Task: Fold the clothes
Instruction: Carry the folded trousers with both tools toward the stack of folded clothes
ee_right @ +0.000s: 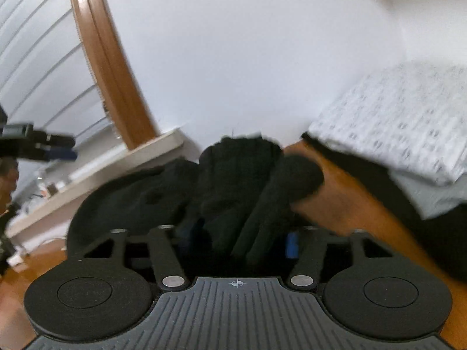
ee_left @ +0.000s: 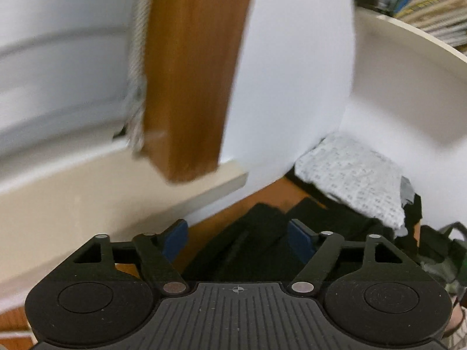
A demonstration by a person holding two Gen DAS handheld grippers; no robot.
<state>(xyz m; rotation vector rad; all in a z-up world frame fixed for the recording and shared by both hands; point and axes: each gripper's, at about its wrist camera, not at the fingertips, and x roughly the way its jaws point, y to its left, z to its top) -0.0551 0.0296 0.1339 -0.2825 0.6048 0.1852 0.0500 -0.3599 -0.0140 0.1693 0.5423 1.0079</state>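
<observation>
A black garment (ee_right: 233, 186) lies bunched on the wooden table (ee_right: 344, 204), right in front of my right gripper (ee_right: 238, 242). Its blue pads sit apart with black cloth between them; whether they grip it is unclear. In the left wrist view the same black garment (ee_left: 248, 250) lies on the table below my left gripper (ee_left: 238, 237), which is open, empty and lifted above it. The left gripper also shows at the far left of the right wrist view (ee_right: 55, 148).
A folded white patterned cloth (ee_left: 359, 180) lies on dark clothes at the right, also in the right wrist view (ee_right: 402, 116). A white wall, a wooden post (ee_left: 192, 73), a cream ledge (ee_left: 87, 192) and a bookshelf (ee_left: 423, 0) stand behind.
</observation>
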